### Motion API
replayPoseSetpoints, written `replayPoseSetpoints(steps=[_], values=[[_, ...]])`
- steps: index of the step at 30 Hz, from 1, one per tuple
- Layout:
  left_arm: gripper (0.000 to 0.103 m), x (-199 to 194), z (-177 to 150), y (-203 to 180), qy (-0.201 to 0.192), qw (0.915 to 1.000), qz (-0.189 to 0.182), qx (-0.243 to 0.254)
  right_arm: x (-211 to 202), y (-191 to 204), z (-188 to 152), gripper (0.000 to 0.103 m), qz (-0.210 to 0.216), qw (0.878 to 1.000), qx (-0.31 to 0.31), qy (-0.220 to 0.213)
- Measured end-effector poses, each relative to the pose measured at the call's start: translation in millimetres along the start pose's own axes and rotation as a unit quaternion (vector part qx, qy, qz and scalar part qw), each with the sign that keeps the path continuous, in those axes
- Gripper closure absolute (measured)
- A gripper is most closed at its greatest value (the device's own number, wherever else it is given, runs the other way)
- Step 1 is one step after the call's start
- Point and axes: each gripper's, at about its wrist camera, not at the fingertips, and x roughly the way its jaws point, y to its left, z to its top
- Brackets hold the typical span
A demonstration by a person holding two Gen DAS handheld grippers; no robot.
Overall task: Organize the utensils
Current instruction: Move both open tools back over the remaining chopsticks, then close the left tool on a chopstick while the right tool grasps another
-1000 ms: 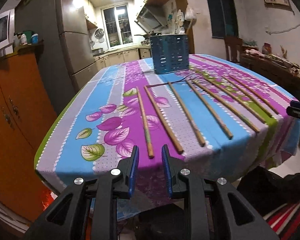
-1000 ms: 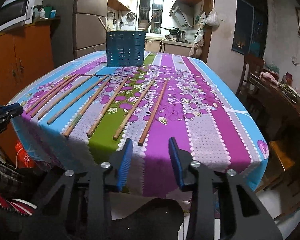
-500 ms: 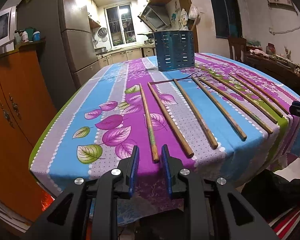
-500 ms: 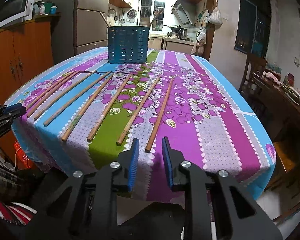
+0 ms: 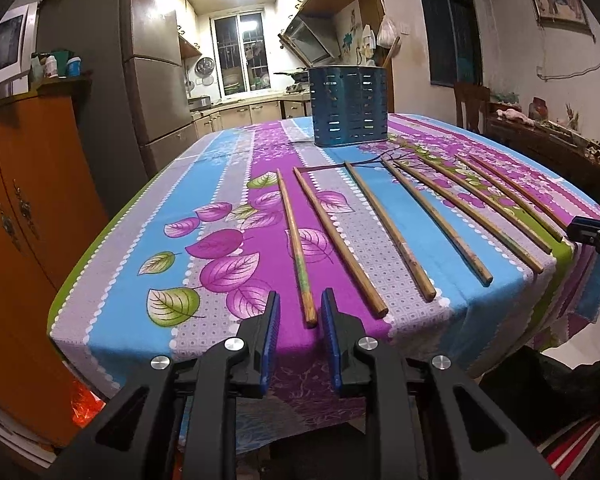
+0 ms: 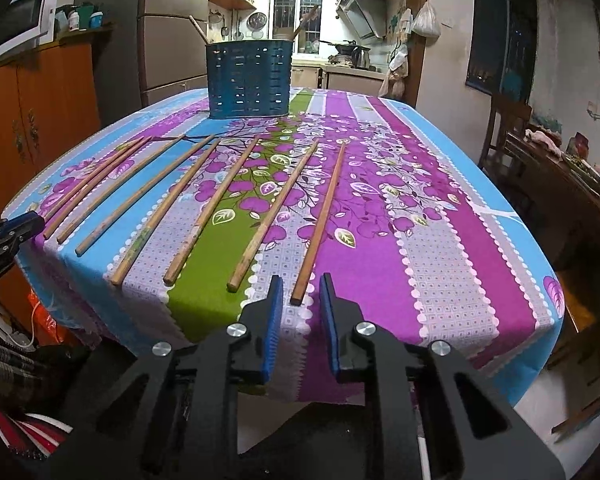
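Note:
Several wooden chopsticks lie side by side on the flowered tablecloth (image 5: 220, 248). A blue slotted utensil holder (image 5: 350, 106) stands at the far end; it also shows in the right wrist view (image 6: 249, 79) with two sticks in it. My left gripper (image 5: 300, 304) is open, its jaws just short of the near tip of the leftmost chopstick (image 5: 296, 244). My right gripper (image 6: 299, 286) is open, its jaws either side of the near tip of the rightmost chopstick (image 6: 323, 216). Neither holds anything.
The table's near edge (image 6: 284, 320) is right under both grippers. An orange cabinet (image 5: 24, 216) stands left, a fridge (image 5: 156, 80) behind it. A wooden chair (image 6: 504, 128) and a cluttered side table (image 6: 572, 168) stand right.
Both grippers have moved forward to the table edge and lower. The right gripper has narrowed from wide open. The chopsticks have not moved.

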Motion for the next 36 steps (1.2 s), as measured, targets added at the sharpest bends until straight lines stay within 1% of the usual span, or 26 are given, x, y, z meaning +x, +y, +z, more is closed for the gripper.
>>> replayPoseSetpoints(steps=[2,11,13,15,16,17,19,23,27,33,36], values=[[0.084,-1,-1,-1,-0.002,1.0000,-0.004,0.003,0,-1,0,0.086,-0.001,1.000,0.000,0.000],[0.084,-1,-2,0,-0.003,1.0000,-0.006,0.000,0,0,-1,0.086,-0.005,1.000,0.002,-0.004],[0.087,-1,-2,0,-0.003,0.9999,-0.011,-0.006,0,-1,-2,0.086,-0.004,1.000,0.005,-0.005],[0.087,-1,-3,1,-0.006,0.9998,-0.013,-0.011,0,-2,-3,0.091,0.002,1.000,0.011,-0.006],[0.088,-2,-4,1,-0.009,0.9998,-0.013,-0.013,0,-2,-4,0.095,0.005,1.000,0.012,-0.007],[0.090,-1,-4,2,-0.011,0.9997,-0.015,-0.016,-1,0,-5,0.096,0.007,1.000,0.010,-0.008],[0.095,-2,-5,3,-0.014,0.9996,-0.015,-0.019,-1,2,-4,0.097,0.003,1.000,0.008,-0.011],[0.095,-1,-5,4,-0.015,0.9995,-0.017,-0.020,-3,-1,-3,0.097,0.006,1.000,0.019,-0.012],[0.096,-3,-5,5,-0.016,0.9997,-0.010,-0.019,-9,-2,0,0.098,0.002,1.000,0.017,-0.026],[0.096,-17,8,10,-0.040,0.9989,-0.006,-0.025,-18,-5,7,0.098,-0.005,0.999,0.018,-0.042],[0.096,-27,21,13,-0.059,0.9979,-0.003,-0.026,-24,-6,13,0.098,-0.010,0.998,0.013,-0.054]])
